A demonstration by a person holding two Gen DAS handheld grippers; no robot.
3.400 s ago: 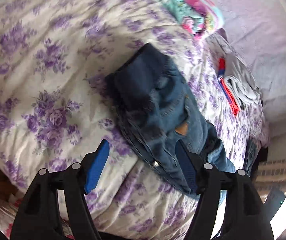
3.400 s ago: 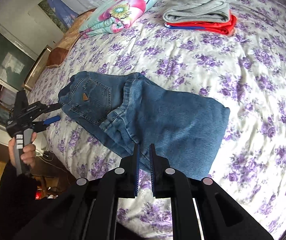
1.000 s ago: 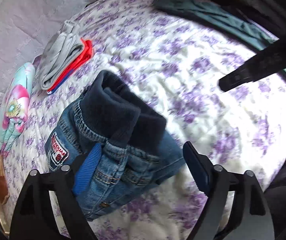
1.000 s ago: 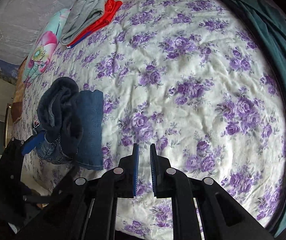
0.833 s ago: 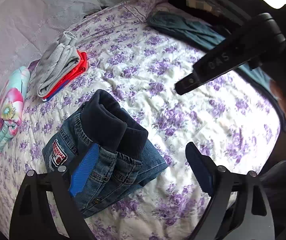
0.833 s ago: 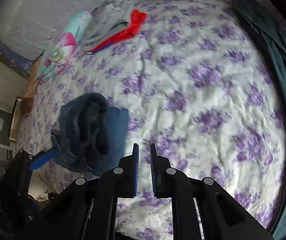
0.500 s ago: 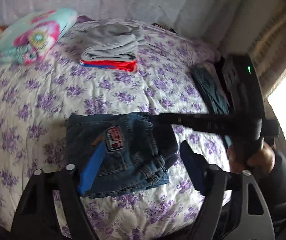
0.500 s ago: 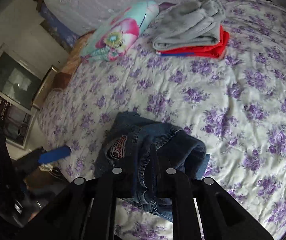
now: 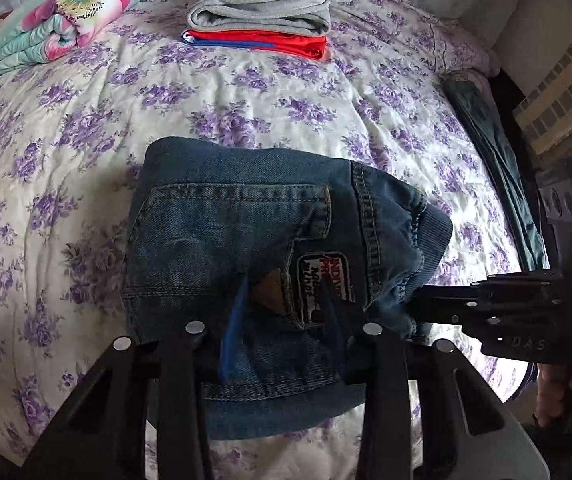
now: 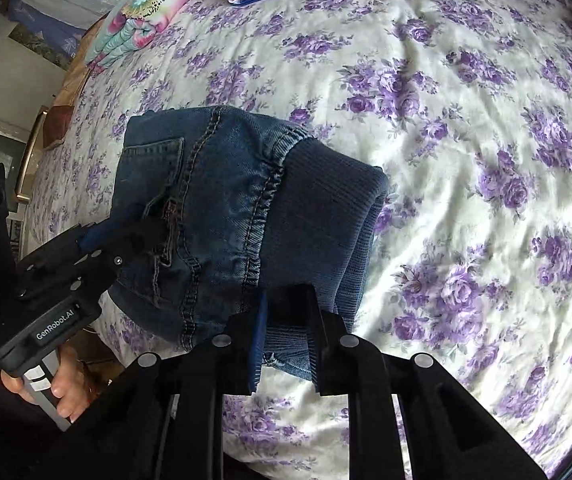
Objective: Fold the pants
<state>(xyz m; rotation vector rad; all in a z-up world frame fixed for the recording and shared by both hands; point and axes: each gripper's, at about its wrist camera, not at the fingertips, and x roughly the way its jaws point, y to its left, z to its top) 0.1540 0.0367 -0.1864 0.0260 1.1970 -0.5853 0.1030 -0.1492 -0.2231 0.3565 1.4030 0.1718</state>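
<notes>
The folded blue jeans (image 9: 246,224) form a thick bundle on the flowered bedspread, with a back pocket and a sewn patch facing up. My left gripper (image 9: 282,312) is shut on the near edge of the bundle by the patch. My right gripper (image 10: 286,328) is shut on the dark ribbed waistband side of the jeans (image 10: 246,200). In the right wrist view the left gripper (image 10: 134,236) bites the bundle's left edge. In the left wrist view the right gripper (image 9: 417,304) enters from the right.
A stack of folded grey and red clothes (image 9: 262,20) lies at the far side of the bed, with a folded flowered blanket (image 9: 54,28) to its left. A dark green cloth (image 9: 497,152) lies along the bed's right edge. The bedspread (image 10: 465,160) spreads to the right.
Both grippers have closed on the folded jeans, the left from open and the right pushed onto the waistband. The bundle now sits closer to both cameras.
</notes>
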